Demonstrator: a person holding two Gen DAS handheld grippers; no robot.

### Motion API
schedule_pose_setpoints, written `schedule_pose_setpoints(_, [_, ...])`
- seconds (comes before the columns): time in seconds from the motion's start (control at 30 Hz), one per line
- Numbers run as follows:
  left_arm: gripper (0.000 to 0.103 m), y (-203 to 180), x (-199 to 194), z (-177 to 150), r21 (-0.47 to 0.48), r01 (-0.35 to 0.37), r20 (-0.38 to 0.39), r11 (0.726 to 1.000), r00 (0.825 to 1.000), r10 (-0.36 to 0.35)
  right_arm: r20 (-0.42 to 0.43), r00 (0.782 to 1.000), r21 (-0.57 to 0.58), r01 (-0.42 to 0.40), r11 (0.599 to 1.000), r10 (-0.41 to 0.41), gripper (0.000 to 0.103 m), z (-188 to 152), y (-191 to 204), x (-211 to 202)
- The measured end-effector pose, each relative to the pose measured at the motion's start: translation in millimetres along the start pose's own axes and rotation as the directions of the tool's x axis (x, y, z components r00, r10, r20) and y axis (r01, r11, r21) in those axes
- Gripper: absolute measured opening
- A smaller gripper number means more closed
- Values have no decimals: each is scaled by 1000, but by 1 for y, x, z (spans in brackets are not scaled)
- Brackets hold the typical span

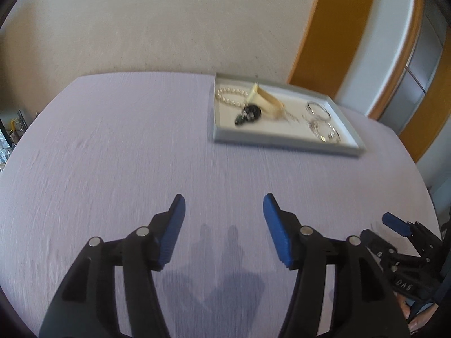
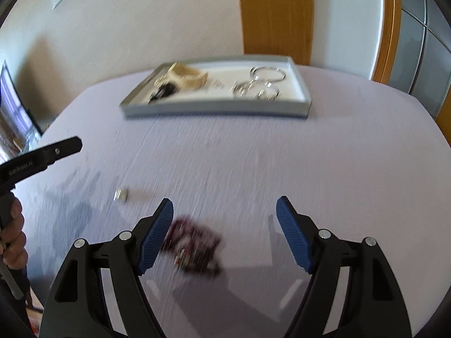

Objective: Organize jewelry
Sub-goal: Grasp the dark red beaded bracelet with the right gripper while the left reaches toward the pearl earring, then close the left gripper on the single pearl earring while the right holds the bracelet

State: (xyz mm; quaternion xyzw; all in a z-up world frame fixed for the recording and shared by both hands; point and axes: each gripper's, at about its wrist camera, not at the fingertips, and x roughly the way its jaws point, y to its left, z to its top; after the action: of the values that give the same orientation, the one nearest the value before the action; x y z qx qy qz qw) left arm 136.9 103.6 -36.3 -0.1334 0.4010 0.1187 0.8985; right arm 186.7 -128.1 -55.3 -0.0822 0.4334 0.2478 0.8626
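From my left tongs (image 1: 224, 205) I am looking down over the lilac cloth (image 1: 118, 146). The blue pads are standing apart with only bare cloth between them; they are gripping nothing. Far across, toward the right, the tray (image 1: 284, 143) is sitting near the table's back edge. In it I am seeing a pearl string (image 1: 227, 97), a cream cuff (image 1: 267, 101) with a dark piece (image 1: 248, 115) lying against it, and silver bangles (image 1: 321, 118) at the right end. My right tongs (image 1: 394, 225) are showing at the lower right corner.

From the right tongs (image 2: 225, 211) the pads are also standing wide apart and clamping nothing. Just below them, nearer the left pad, a dark red beaded piece (image 2: 191, 245) is lying in a heap on the cloth, blurred, so I am not making out its clasp or shape. A small silver ring (image 2: 121, 195) is lying alone to the left, well apart from the tray (image 2: 214, 108) at the back. The left tongs (image 2: 45, 155) are reaching in from the left edge, my hand (image 2: 12, 233) wrapped on their handle.

I am judging the red piece to be light, limp and loose: it will be sagging and sliding, so I am meaning to pinch through the thick middle of the heap, not a stray strand. The ring looks hard, slick and apt to roll.
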Motion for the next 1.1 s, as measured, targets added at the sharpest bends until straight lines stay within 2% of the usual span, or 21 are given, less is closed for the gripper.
schedule_pose_setpoints(0.33, [61,-7,-13,-43,35,13,-27,999,1000,-12,-43,998,-66,33,997,-36,77,-26,30,5])
schedule_pose_setpoints(0.63, [61,-8,-20,-46,45,9,-20,999,1000,-8,-40,998,-73,50,996,-53,75,-22,34,11])
schedule_pose_setpoints(0.67, [61,-8,-19,-45,45,8,-21,999,1000,-7,-39,998,-76,47,996,-50,73,-21,35,11])
schedule_pose_setpoints(0.77, [61,-9,-16,-44,46,10,-27,999,1000,-8,-29,999,-93,32,995,-35,51,-21,37,10])
schedule_pose_setpoints(0.83, [61,-12,-14,-45,51,14,-32,999,999,-12,-29,999,-93,31,995,-34,24,-22,36,8])
schedule_pose_setpoints(0.93, [61,-19,-12,-47,70,25,-40,997,999,-22,-30,999,-75,21,997,-24,15,-25,28,4])
schedule_pose_setpoints(1.1, [61,-40,-6,-49,120,41,-54,992,998,-34,-33,998,-50,60,997,-62,13,-28,15,0])
